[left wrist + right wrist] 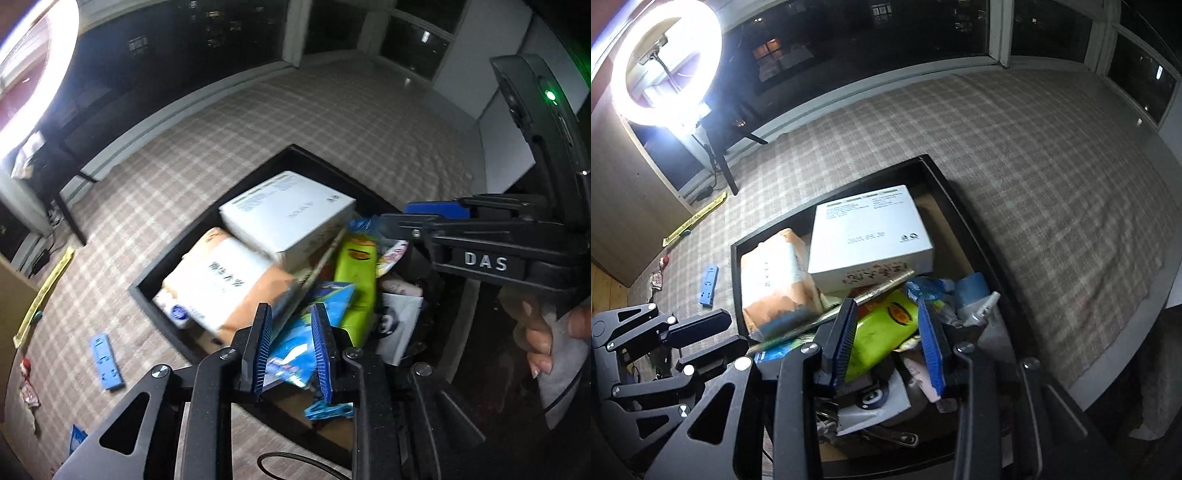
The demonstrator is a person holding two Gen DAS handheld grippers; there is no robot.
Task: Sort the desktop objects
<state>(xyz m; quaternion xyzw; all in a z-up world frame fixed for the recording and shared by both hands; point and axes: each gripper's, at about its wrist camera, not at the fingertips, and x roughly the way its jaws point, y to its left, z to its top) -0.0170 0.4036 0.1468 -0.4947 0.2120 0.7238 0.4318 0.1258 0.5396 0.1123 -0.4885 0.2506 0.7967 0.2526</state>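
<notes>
Checked cloth covers your tabletop (pixel 1034 166), and most things already sit in the black tray (pixel 964 206). Your left hand-held gripper (pixel 291 354) stands open above a blue packet (pixel 317 314); your right hand-held gripper (pixel 888 345) is open over the green pouch (pixel 886 328). A blue strip (pixel 106 362) and small bits remain outside.

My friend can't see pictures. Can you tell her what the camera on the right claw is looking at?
The right claw hangs open over a black tray piled with stuff: a white box, a lime-green packet between its blue pads, and a tan package. The tray sits on a checked cloth, with a ring light glowing behind.
</notes>
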